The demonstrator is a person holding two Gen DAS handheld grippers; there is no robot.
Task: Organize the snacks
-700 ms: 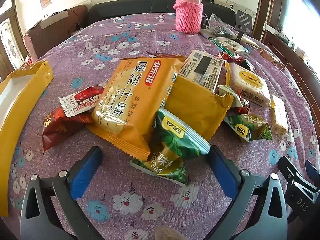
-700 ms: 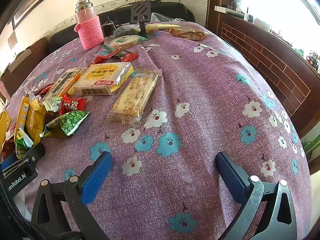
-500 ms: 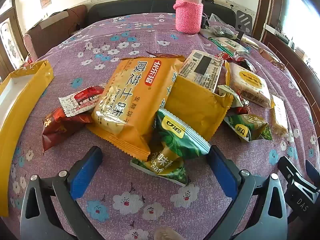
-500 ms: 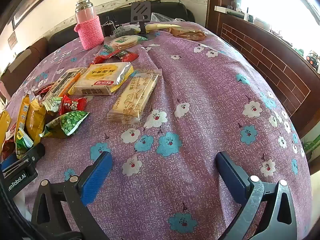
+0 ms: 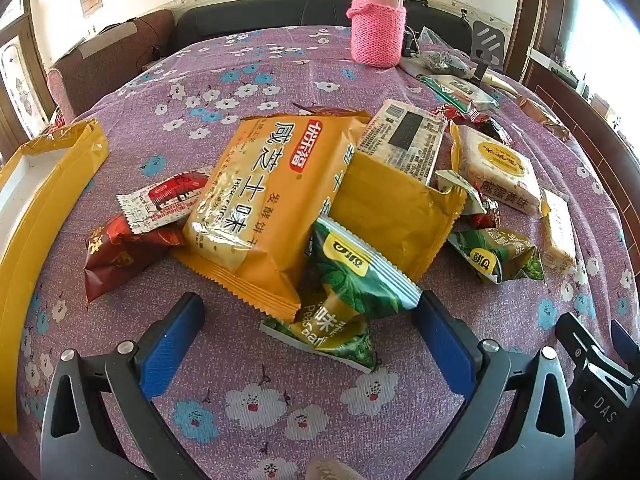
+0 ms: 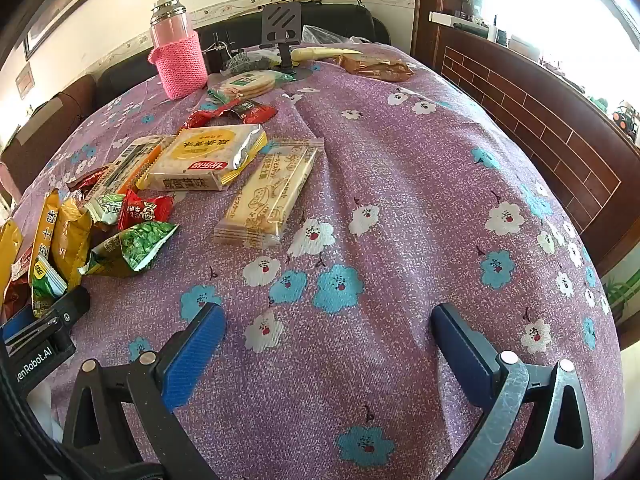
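Left gripper (image 5: 308,320): hanging tilted down over the near edge of the snack pile; blue fingers (image 5: 172,340) standing spread wide, pinching nothing; green pea packet (image 5: 352,276) lying just ahead, between the fingertips, not touching them
Right gripper (image 6: 326,338): tilting down over bare purple floral tablecloth (image 6: 420,200); fingers spread wide, holding nothing; well apart from the snacks
Snack pile: large orange cracker bag (image 5: 260,200) lying on top at the centre, overlapping a second orange bag (image 5: 396,220); dark red packet (image 5: 120,252) and white-red sachet (image 5: 168,200) sitting to its left
Other snacks: pale biscuit pack (image 6: 208,160) resting beside a long clear cracker sleeve (image 6: 272,196); another green packet (image 6: 132,248) lying near them
Yellow tray (image 5: 36,216): lying at the table's left edge
Pink knitted flask (image 5: 378,20): standing upright at the far side
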